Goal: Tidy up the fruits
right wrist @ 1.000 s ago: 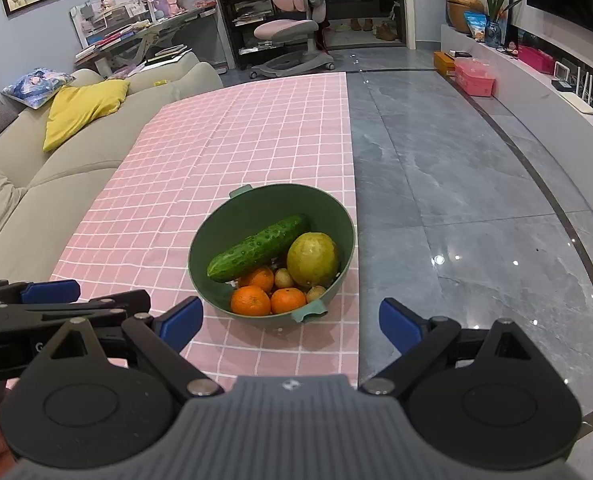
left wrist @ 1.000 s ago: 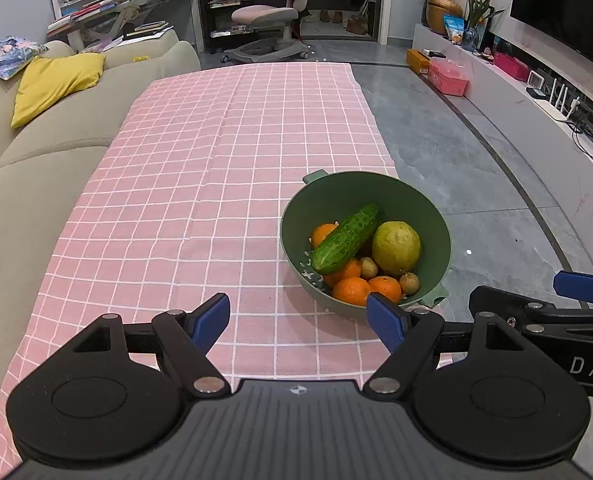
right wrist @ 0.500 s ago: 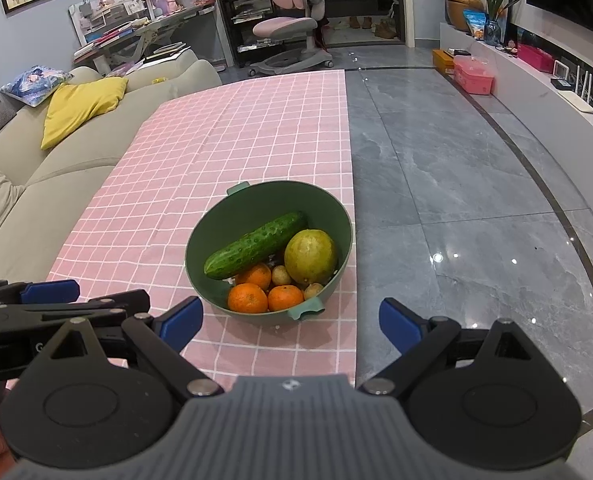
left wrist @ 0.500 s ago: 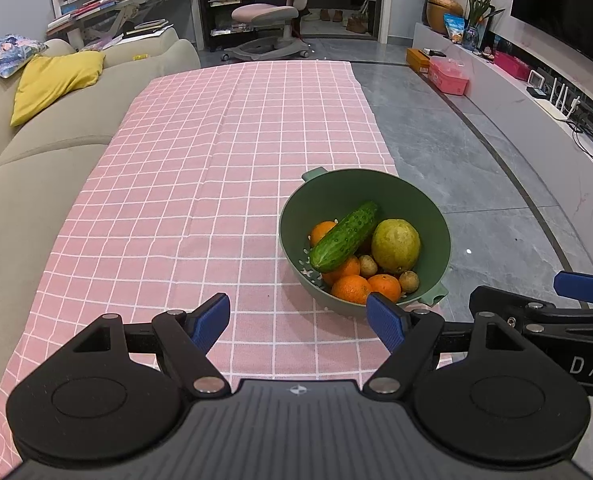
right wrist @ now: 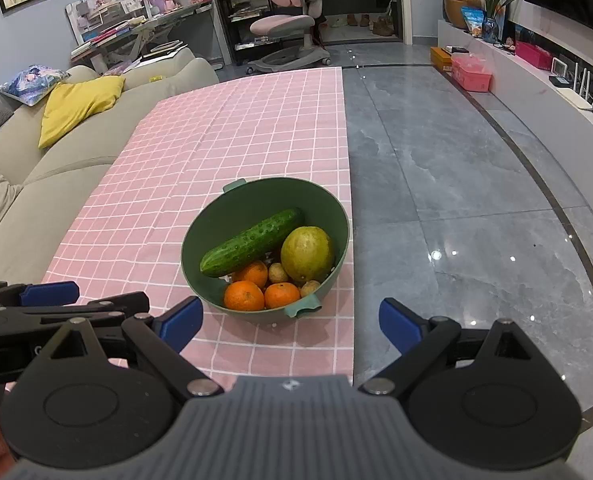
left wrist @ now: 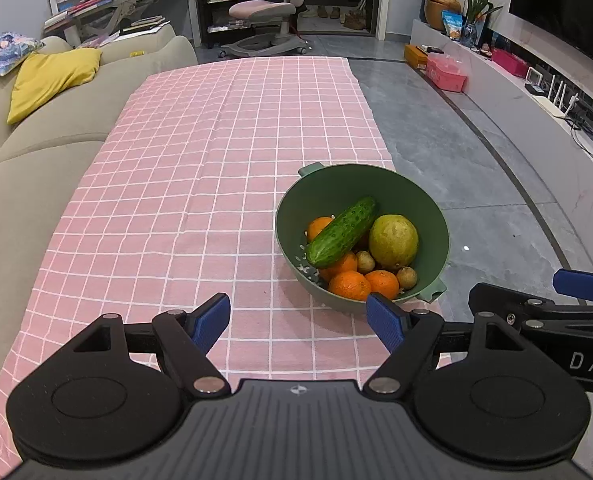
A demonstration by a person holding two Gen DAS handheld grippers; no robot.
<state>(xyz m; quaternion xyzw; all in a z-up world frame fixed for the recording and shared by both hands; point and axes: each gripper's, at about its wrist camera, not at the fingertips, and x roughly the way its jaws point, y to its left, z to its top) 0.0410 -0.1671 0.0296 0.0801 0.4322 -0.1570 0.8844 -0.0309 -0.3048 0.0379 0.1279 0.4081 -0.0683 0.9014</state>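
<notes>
Left wrist view: the left gripper (left wrist: 298, 322) hovers low over a tabletop (left wrist: 168, 208) covered in pink checked cloth, its blue-padded jaws spread wide and holding nothing. At about two o'clock from it sits a green colander bowl (left wrist: 408, 196), close to the cloth's right edge. Inside, a cucumber (left wrist: 342, 232) lies slanted across several mandarins (left wrist: 349, 285), with a large yellow-green citrus fruit (left wrist: 393, 241) at its right and a few small brown round fruits (left wrist: 365, 261) tucked between. The right gripper's arm shows at four o'clock. Right wrist view: the right gripper (right wrist: 291, 325) is also spread wide and empty, with the bowl directly ahead at twelve o'clock and its near handle (right wrist: 303, 306) just beyond the jaws; bare grey floor (right wrist: 476, 220) begins immediately to the right. All the produce sits in the bowl, which fits either fruit waiting to be sorted out or fruit already gathered in. Risks from here: the bowl rests near the tabletop's edge, so a sideways nudge could tip it to the floor; lifting the cucumber may send the mandarins beneath it rolling; a hard squeeze could bruise the soft fruit.
</notes>
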